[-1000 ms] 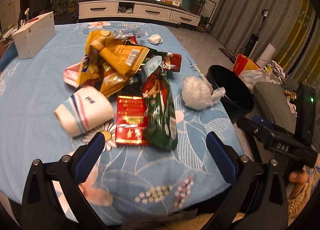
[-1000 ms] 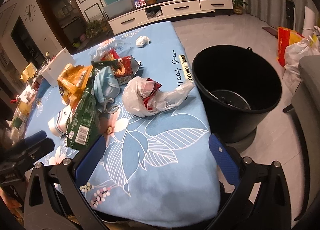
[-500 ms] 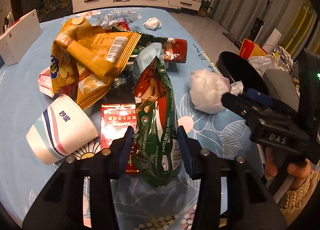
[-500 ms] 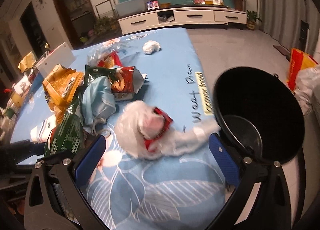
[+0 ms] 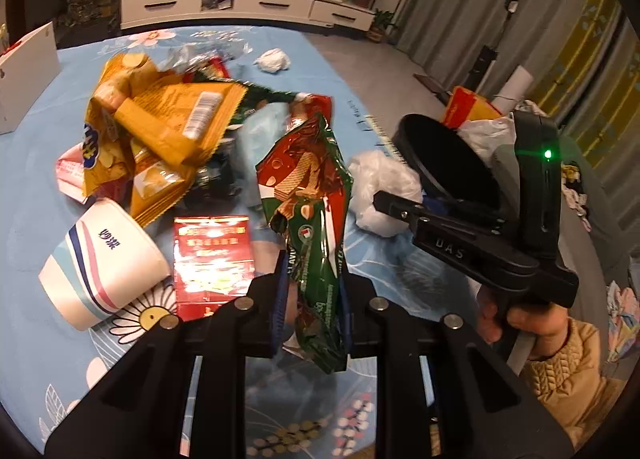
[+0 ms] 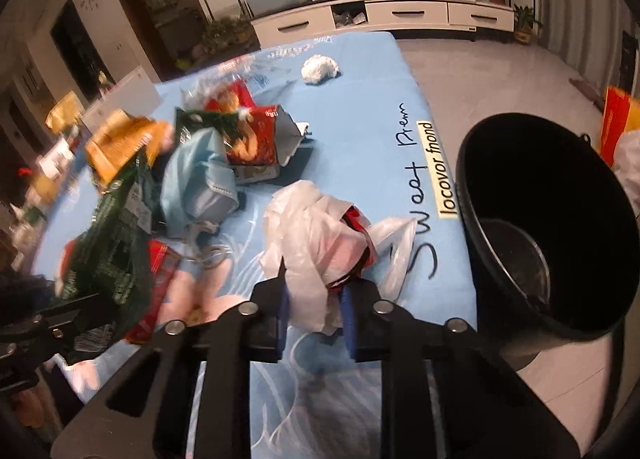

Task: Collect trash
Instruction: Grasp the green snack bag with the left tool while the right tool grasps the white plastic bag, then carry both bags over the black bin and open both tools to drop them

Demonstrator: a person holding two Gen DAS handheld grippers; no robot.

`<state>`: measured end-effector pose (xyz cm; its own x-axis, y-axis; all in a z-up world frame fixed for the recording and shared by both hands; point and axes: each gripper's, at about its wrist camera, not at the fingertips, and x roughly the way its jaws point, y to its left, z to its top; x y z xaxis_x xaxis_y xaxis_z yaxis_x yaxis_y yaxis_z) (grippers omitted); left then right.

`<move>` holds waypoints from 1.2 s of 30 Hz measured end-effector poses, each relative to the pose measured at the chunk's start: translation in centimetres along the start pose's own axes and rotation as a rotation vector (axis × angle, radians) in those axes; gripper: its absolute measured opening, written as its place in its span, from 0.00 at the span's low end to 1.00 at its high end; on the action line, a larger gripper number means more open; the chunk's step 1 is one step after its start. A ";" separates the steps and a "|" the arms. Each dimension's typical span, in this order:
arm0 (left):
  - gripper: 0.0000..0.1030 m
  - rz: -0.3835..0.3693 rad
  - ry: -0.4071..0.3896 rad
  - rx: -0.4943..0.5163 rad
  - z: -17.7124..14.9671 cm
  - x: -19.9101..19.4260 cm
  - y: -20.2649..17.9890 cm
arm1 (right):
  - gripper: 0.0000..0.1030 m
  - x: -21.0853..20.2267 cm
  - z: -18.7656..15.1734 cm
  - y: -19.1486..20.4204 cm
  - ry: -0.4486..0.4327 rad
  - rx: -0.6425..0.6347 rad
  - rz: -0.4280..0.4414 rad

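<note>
Left gripper (image 5: 312, 295): jaws pinched on long green-and-red foil wafer wrapper (image 5: 316, 211), long axis pointing away.
Right gripper (image 6: 314, 299): jaws pinched on crumpled white plastic bag (image 6: 316, 235).

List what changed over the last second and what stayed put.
The left gripper moved in, shut on the green wafer wrapper and lifted it. The right gripper advanced and shut on the white plastic bag. The paper cup and black bucket stayed put.
</note>
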<state>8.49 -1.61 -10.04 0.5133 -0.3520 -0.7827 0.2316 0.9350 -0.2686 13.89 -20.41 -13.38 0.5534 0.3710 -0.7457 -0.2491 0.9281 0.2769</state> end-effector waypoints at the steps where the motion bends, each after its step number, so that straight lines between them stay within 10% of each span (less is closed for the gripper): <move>1: 0.22 -0.009 -0.009 0.008 0.1 -0.4 -0.3 | 0.20 -0.9 -0.1 -0.3 -0.021 0.017 0.016; 13: 0.22 -0.087 -0.082 0.090 5.0 -0.5 -4.7 | 0.19 -8.1 0.4 -9.4 -0.228 0.249 -0.087; 28: 0.26 -0.197 0.035 0.260 11.1 13.1 -15.2 | 0.24 -6.2 -0.4 -16.0 -0.212 0.373 -0.182; 36: 0.63 -0.188 0.049 0.275 11.5 15.3 -16.4 | 0.56 -6.5 -1.2 -17.7 -0.230 0.440 -0.188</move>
<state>22.02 -22.83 -11.18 0.4014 -0.5085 -0.7617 0.5360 0.8048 -0.2549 13.79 -39.32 -14.19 0.7289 0.1481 -0.6684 0.2010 0.8870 0.4158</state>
